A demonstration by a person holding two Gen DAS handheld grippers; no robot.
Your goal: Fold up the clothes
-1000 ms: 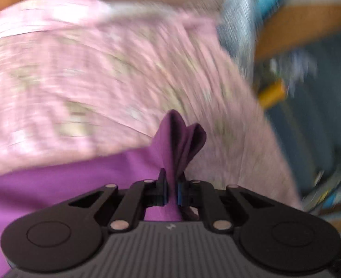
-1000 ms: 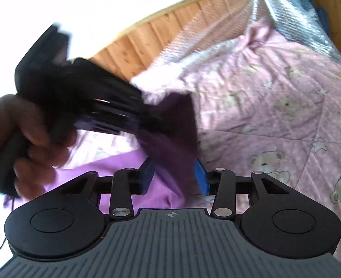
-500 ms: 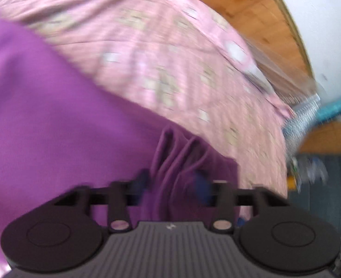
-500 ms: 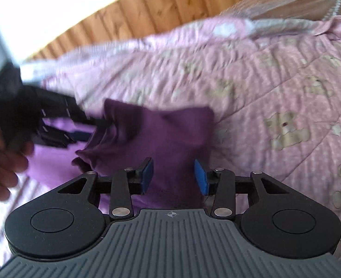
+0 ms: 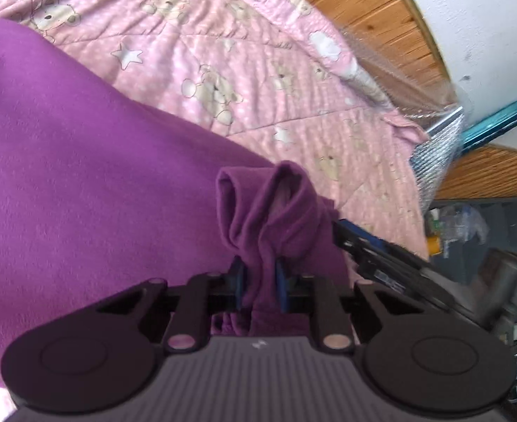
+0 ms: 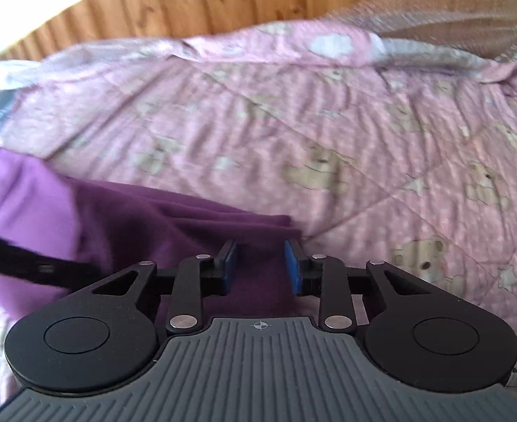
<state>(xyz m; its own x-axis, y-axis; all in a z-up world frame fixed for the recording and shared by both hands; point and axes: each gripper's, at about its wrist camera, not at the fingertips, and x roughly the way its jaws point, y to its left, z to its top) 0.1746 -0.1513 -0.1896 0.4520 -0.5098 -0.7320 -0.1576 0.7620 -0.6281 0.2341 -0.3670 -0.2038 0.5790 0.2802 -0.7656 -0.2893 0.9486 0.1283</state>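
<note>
Bed: pink bear-print quilt (image 5: pixel 244 70), wood-panelled wall behind.

Purple garment (image 5: pixel 82 183): spread across the quilt's near side, one corner gathered into a double roll.

Left tool (image 5: pixel 260 283): blue pads closing on the bunched corner, cloth pinched between them.

Right tool (image 6: pixel 260 267): jaws apart but narrowing, the garment's darker folded edge (image 6: pixel 202 218) lying between the pads, not visibly pressed.

Hazard: thick bunching on the left likely makes a lumpy, crooked crease; the right tool may close on one layer only, letting the fold slip askew.
</note>
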